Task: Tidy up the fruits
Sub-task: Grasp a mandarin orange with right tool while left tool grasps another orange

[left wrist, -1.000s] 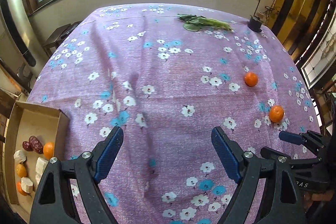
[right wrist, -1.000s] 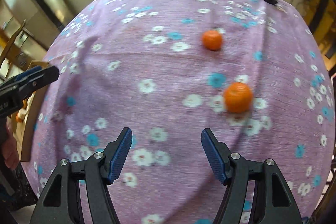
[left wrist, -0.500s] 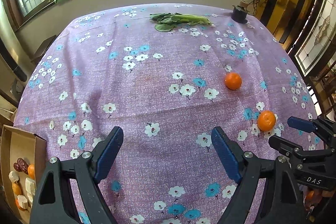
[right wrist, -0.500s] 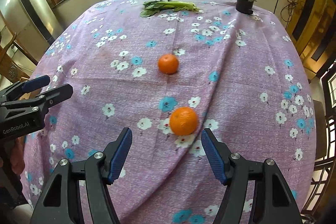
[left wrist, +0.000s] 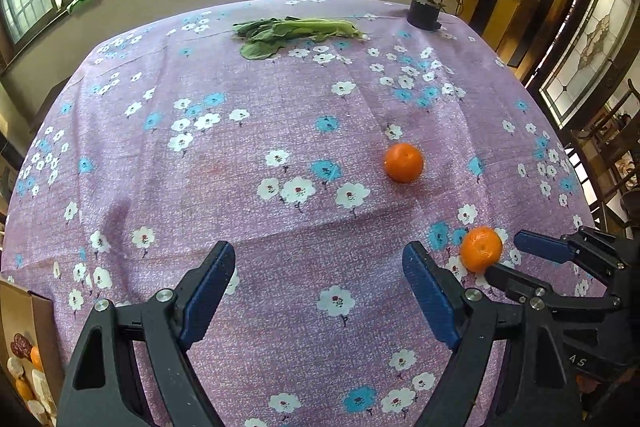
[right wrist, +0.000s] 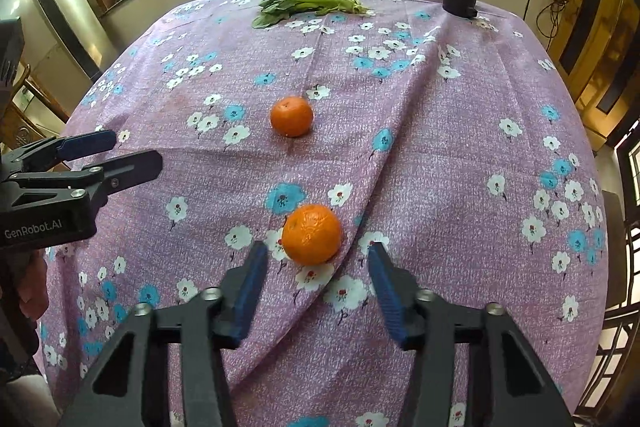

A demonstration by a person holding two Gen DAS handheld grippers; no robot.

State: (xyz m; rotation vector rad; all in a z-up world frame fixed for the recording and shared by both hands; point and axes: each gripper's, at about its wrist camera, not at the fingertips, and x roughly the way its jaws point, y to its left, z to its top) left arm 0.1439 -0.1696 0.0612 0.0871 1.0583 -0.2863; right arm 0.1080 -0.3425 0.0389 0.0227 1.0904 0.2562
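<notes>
The surface (right wrist: 460, 155) is a table under a purple flowered cloth, with windows behind it. At its far edge lie greens (right wrist: 312, 5) and a small dark pot (right wrist: 460, 1). A cardboard box (left wrist: 30, 339) with fruit already in it sits off the left edge, well apart from the near orange (right wrist: 312, 234), which is my landmark. A second orange (right wrist: 292, 116) rests beyond that one, farther up the cloth.

My right tongs (right wrist: 316, 255) are spread wide, tips just short of the near orange, one either side of its lower half, not touching as far as I can tell. My left tongs (left wrist: 318, 261) are spread too, empty, left of the near orange (left wrist: 481, 249).

I judge this is the reach for the near orange. A cloth fold runs just right of it, so I should slide forward until the pads (right wrist: 250, 287) sit level with its widest part, keep low without snagging the fold, then close gently: it is round and could roll or squirt out.
</notes>
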